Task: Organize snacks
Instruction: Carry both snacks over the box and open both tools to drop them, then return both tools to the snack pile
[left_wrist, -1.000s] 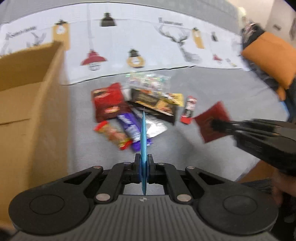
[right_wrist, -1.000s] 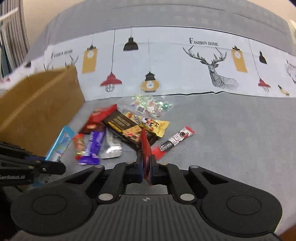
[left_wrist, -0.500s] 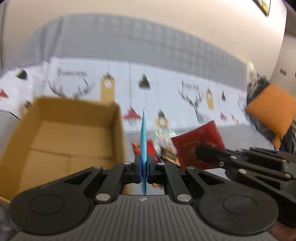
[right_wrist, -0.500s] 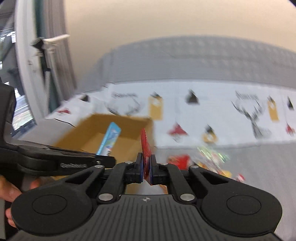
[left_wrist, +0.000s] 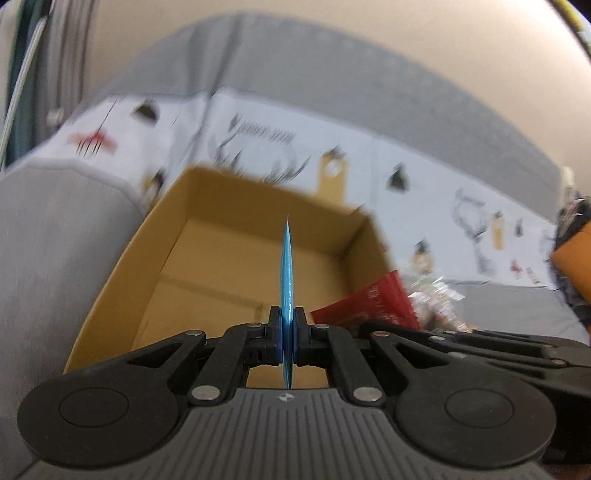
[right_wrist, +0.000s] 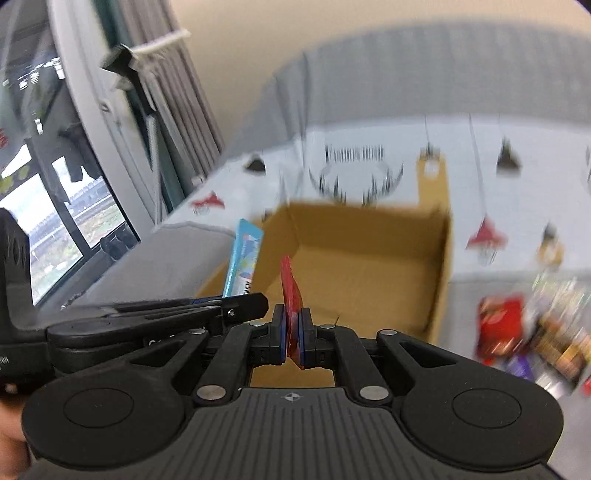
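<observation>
Two flat foil packets above cardboard box.

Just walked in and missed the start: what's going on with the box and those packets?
A person is sorting snacks with two handheld claws. The left claw is shut on a blue packet, and the right claw is shut on a red packet. Both packets are held over the open cardboard box, not yet dropped; what shows of its floor looks bare. More snacks lie in a pile on the grey sofa to the box's right.
</observation>
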